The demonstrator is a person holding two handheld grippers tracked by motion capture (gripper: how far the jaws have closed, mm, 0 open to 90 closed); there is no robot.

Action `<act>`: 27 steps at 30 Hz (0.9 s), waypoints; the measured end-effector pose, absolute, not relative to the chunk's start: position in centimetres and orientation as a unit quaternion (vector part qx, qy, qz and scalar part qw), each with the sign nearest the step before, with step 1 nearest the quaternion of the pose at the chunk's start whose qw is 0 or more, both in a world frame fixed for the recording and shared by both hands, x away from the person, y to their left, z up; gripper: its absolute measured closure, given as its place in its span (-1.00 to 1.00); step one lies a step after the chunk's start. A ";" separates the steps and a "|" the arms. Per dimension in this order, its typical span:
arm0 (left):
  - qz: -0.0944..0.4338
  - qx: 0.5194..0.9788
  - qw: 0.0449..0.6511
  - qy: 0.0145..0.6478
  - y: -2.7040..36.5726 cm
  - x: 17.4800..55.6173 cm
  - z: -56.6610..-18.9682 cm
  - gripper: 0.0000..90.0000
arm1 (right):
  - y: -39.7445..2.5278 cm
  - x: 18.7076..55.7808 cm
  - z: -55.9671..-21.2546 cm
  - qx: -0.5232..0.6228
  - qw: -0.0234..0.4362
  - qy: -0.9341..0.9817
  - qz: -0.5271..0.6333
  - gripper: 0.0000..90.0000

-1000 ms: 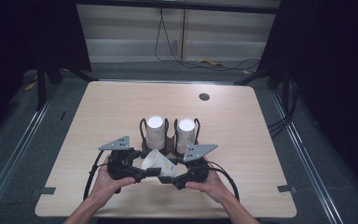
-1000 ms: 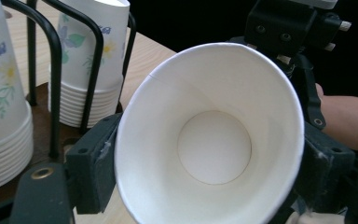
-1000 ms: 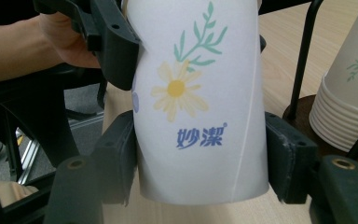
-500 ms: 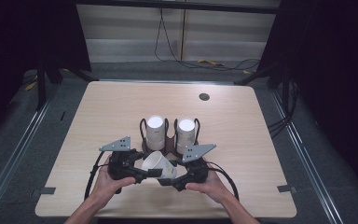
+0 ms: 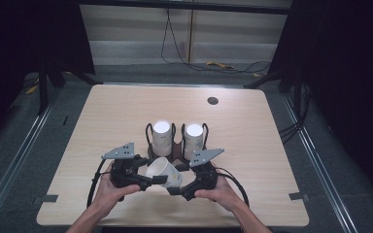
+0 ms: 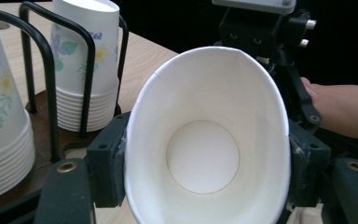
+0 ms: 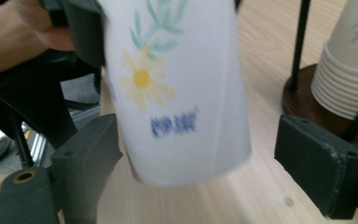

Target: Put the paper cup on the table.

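A white paper cup (image 5: 164, 172) with a flower print lies on its side between my two grippers near the table's front edge. My left gripper (image 5: 143, 180) is shut on the cup (image 6: 205, 140) near its rim; both pads (image 6: 108, 161) press it into an oval, and the open mouth faces the camera. My right gripper (image 5: 176, 187) is open around the cup's (image 7: 177, 93) closed end. Its left pad (image 7: 91, 154) is close to the wall, while its right pad (image 7: 324, 158) stands well clear.
Just behind the grippers, a black wire rack (image 5: 175, 145) on a dark round base holds two stacks of upside-down paper cups (image 5: 161, 133) (image 5: 194, 136). They appear close by as stacks (image 6: 81, 60) (image 7: 349, 70). A small round grommet (image 5: 212, 100) sits in the wooden table (image 5: 116, 111) farther back.
The cup and both grippers have barely shifted, and the cup has stayed between them throughout.
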State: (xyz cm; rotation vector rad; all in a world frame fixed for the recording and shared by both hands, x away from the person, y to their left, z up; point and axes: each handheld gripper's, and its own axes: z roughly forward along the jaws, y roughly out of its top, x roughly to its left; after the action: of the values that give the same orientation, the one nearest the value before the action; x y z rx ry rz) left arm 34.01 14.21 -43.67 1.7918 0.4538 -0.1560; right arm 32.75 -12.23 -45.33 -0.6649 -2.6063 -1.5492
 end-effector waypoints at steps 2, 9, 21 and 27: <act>-0.066 0.771 0.602 0.197 14.5 34.0 -43.6 -0.33 | -12.4 32.8 -45.4 -0.219 0.016 -0.843 -0.492 -0.69; -0.046 0.771 0.599 0.211 16.0 34.4 -43.1 -0.34 | -13.3 32.5 -45.7 -0.238 0.000 -0.853 -0.465 -0.66; 0.000 0.785 0.566 0.253 17.8 34.9 -43.1 -0.36 | -14.9 32.4 -45.4 -0.266 -0.027 -0.848 -0.457 -0.63; 0.019 0.789 0.553 0.267 18.7 34.9 -43.0 -0.38 | -15.4 32.3 -45.2 -0.280 -0.039 -0.849 -0.446 -0.59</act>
State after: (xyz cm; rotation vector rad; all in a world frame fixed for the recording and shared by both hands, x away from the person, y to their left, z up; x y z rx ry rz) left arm 34.92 18.65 -43.03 1.8665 0.6302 0.0458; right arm 32.29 -15.38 -45.21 -0.9010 -2.7359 -1.4366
